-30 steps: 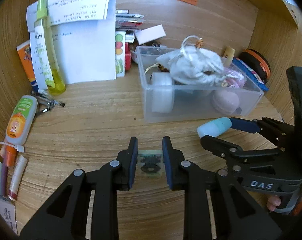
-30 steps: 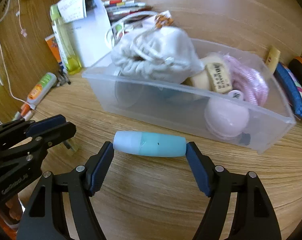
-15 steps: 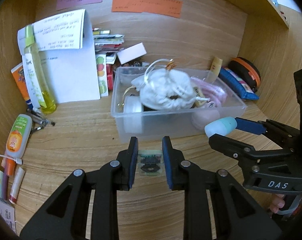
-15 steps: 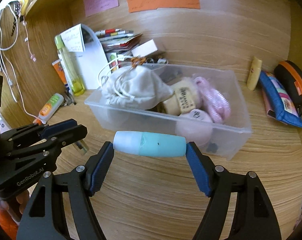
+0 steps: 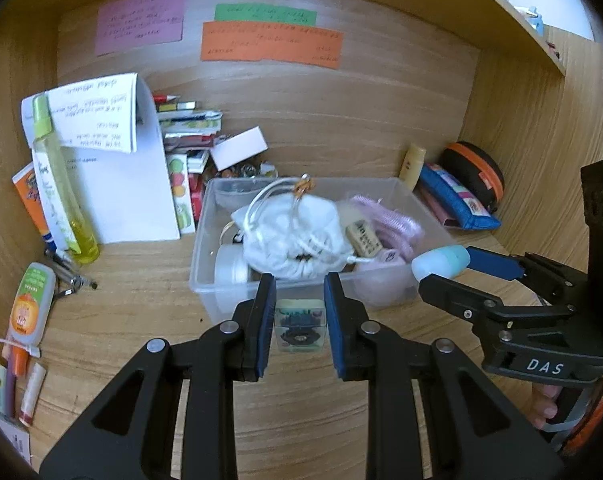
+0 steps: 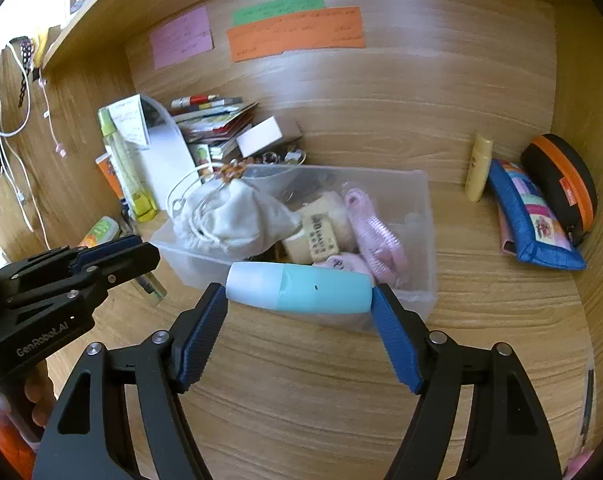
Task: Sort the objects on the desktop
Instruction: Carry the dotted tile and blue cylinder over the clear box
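Both tongs loaded before the clear bin (image 5: 205,240).
Right gripper (image 6: 299,304) clamps a light, smooth, slippery tube (image 6: 299,292) endwise; left gripper (image 5: 300,310) pinches a small stiff packet (image 5: 300,322).

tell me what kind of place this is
Most likely a personal study desk set into a wooden alcove under a shelf. Handwritten sticky notes are stuck on the back panel, papers and booklets are stacked against it, and a clear plastic bin of small personal items stands on the desktop.
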Demonstrator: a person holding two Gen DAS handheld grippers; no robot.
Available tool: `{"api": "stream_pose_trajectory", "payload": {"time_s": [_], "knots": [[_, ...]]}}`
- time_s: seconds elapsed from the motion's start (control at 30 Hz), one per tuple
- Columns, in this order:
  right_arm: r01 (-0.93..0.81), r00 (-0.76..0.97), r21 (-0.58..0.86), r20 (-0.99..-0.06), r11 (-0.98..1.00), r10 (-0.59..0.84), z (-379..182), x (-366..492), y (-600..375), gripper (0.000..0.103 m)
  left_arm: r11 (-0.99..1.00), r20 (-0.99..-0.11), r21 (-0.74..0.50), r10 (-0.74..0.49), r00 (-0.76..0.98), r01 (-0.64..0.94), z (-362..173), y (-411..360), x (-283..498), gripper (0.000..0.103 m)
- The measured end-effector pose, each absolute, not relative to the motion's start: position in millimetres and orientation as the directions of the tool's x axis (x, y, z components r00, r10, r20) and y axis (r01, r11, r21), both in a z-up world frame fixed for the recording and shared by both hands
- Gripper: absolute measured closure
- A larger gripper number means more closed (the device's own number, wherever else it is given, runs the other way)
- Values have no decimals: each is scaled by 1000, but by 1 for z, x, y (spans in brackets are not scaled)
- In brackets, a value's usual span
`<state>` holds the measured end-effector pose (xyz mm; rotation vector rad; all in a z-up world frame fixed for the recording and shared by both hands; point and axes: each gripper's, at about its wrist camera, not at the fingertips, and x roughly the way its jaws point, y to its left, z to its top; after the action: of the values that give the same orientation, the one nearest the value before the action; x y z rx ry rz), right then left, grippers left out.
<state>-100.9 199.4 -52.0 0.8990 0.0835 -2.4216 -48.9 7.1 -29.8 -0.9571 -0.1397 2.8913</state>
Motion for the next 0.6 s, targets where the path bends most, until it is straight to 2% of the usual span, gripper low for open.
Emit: {"api": "stream_pose_trajectory", "payload": {"time_s": [0.6], "knots": [[486, -651, 107, -617, -867, -442, -49, -148, 214, 32, -984, -574, -129, 175, -800, -122, -15, 32, -102, 79]]}}
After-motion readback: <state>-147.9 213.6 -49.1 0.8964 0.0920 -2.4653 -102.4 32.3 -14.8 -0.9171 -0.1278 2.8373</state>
